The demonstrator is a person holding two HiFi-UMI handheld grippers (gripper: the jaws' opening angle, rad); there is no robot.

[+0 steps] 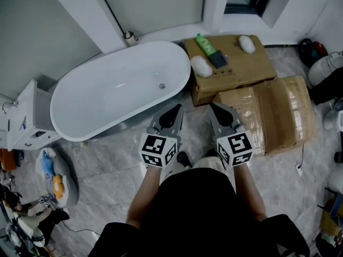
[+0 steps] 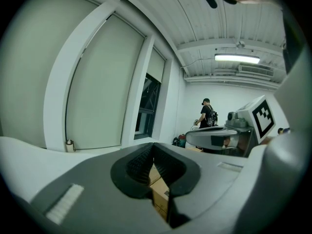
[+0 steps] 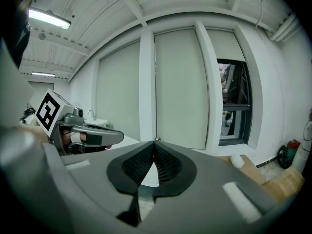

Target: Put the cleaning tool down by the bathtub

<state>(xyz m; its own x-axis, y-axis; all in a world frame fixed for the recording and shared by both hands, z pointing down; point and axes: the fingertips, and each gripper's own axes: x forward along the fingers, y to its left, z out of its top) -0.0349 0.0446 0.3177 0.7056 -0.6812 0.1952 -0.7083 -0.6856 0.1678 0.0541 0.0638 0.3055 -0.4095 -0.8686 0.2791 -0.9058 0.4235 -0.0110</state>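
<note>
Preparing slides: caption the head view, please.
Left claw and right claw, both shut and empty, held over the floor beside a white bathtub and cardboard boxes.

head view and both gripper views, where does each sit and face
Head view: on the head, down at bathtub, cardboard boxes; left claw, right claw, forearms.
Left gripper view: on left claw, toward window wall; shut jaws.
Right gripper view: on right claw, toward blinds; shut jaws.
Shared: each gripper view shows the other claw.
</note>
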